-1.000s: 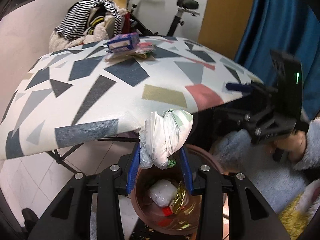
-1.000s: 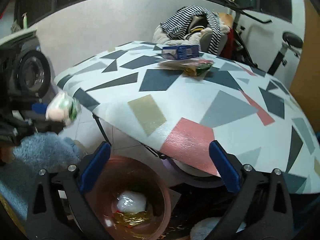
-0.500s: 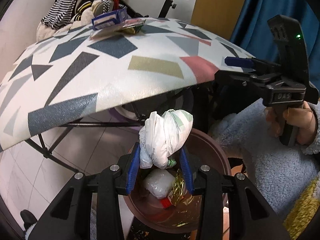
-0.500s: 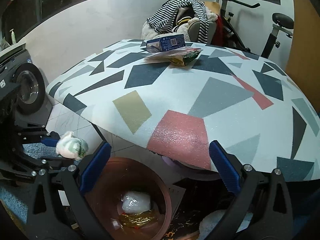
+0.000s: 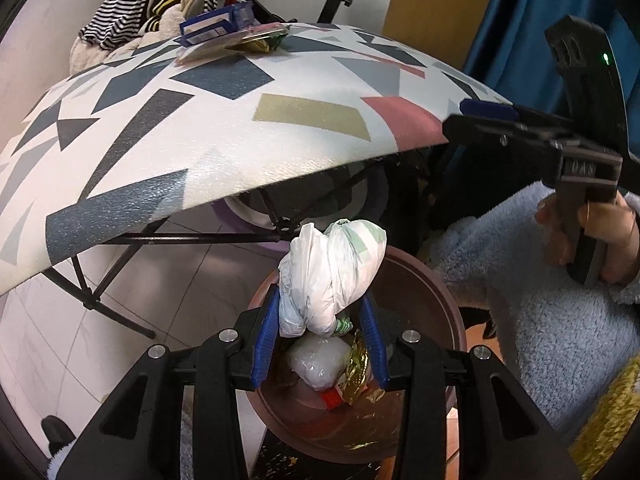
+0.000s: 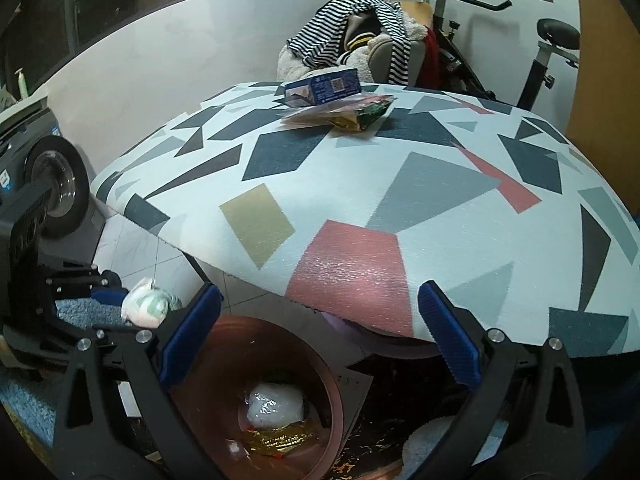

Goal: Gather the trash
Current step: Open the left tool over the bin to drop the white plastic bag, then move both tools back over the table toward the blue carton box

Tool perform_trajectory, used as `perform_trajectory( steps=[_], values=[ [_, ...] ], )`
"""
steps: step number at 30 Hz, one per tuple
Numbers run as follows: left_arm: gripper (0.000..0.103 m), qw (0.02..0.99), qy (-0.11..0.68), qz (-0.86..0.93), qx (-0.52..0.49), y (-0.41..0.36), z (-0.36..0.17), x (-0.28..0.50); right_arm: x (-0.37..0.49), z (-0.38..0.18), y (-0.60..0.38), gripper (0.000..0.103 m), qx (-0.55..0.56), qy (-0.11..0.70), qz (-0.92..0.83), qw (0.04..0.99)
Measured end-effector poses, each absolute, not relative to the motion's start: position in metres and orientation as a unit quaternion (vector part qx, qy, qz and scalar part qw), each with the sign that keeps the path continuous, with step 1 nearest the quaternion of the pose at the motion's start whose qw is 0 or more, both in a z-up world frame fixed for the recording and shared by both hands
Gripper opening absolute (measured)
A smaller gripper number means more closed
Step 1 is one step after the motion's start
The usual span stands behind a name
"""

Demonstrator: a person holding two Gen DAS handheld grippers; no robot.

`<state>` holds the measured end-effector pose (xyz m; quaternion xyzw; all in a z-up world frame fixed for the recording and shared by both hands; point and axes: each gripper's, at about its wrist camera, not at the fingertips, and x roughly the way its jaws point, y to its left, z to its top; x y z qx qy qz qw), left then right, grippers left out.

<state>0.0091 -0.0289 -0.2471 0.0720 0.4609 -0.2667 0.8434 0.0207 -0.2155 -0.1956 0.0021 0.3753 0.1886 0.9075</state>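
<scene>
**Knotted bag held over the bin**

The left gripper (image 5: 322, 322) has its jaws partly closed on a knotted white bag (image 5: 332, 272), the blue pads pressing its lower sides while the knotted top bulges up above them. The bag hangs directly over the mouth of the brown bin (image 5: 432, 300), which stands on the floor below the edge of the desk (image 5: 200, 128). It is above the rim, apart from what lies inside. In the bin sit a clear plastic wad (image 5: 316, 362), a gold foil wrapper (image 5: 358, 364) and a red scrap (image 5: 332, 398).

From the right wrist view the same bag (image 6: 146, 306) shows at the left, just beside the bin's rim (image 6: 328, 380), with the left gripper's black frame behind it.

The right gripper (image 6: 320, 336) has its jaws wide apart with nothing between them; it points at the near desk edge and the bin under it. In the left view it appears at the right, held by a hand (image 5: 596, 240) in a fluffy blue sleeve (image 5: 540, 320).

At the far side of the desk lie a blue box (image 6: 326, 86) and, touching it, a pile of wrappers (image 6: 344, 114). Behind them striped clothes (image 6: 352, 24) are heaped on a chair, near an exercise bike (image 6: 540, 60).
</scene>
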Motion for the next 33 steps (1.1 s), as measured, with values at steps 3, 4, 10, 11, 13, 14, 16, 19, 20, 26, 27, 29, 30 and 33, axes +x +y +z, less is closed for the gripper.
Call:
perform_trajectory(
  steps=[3, 4, 10, 11, 13, 14, 16, 19, 20, 26, 27, 29, 30, 33],
  values=[
    [0.039, 0.844, 0.461, -0.265, 0.072, -0.029, -0.248, 0.009, 0.021, -0.195, -0.218, 0.097, 0.006, 0.375, 0.188, 0.908],
    [0.039, 0.844, 0.461, -0.264, 0.07, -0.028, -0.247, 0.009, 0.02, -0.195, -0.218, 0.097, 0.005, 0.375, 0.188, 0.908],
    [0.039, 0.846, 0.46, -0.263, 0.067, -0.027, -0.246, 0.009, 0.02, -0.195, -0.219, 0.097, 0.006, 0.375, 0.188, 0.908],
    [0.042, 0.846, 0.459, -0.263, 0.067, -0.027, -0.246, 0.008, 0.02, -0.195, -0.22, 0.097, 0.007, 0.375, 0.188, 0.908],
    [0.049, 0.847, 0.457, -0.261, 0.068, -0.027, -0.245, 0.008, 0.02, -0.195, -0.22, 0.097, 0.008, 0.375, 0.187, 0.908],
    [0.055, 0.849, 0.456, -0.259, 0.067, -0.026, -0.244, 0.008, 0.02, -0.195, -0.221, 0.097, 0.008, 0.375, 0.187, 0.908],
    [0.062, 0.856, 0.449, -0.25, 0.06, -0.022, -0.241, 0.009, 0.02, -0.195, -0.22, 0.097, 0.008, 0.376, 0.186, 0.908],
    [0.073, 0.869, 0.436, -0.232, 0.044, -0.013, -0.234, 0.011, 0.02, -0.195, -0.221, 0.097, 0.007, 0.376, 0.187, 0.908],
    [0.077, 0.874, 0.43, -0.224, 0.036, -0.008, -0.23, 0.012, 0.02, -0.195, -0.22, 0.097, 0.007, 0.376, 0.187, 0.908],
    [0.087, 0.895, 0.402, -0.192, -0.016, 0.019, -0.206, 0.023, 0.02, -0.195, -0.219, 0.097, 0.003, 0.377, 0.187, 0.907],
    [0.088, 0.898, 0.397, -0.187, -0.02, 0.023, -0.201, 0.025, 0.021, -0.195, -0.219, 0.097, 0.002, 0.377, 0.187, 0.907],
    [0.088, 0.905, 0.384, -0.179, -0.018, 0.029, -0.188, 0.031, 0.02, -0.195, -0.218, 0.097, 0.0, 0.377, 0.187, 0.907],
    [0.089, 0.908, 0.379, -0.178, -0.016, 0.032, -0.183, 0.032, 0.021, -0.194, -0.218, 0.097, -0.001, 0.378, 0.186, 0.907],
    [0.091, 0.918, 0.354, -0.175, -0.008, 0.038, -0.164, 0.037, 0.022, -0.193, -0.218, 0.097, -0.004, 0.379, 0.179, 0.908]
  ],
)
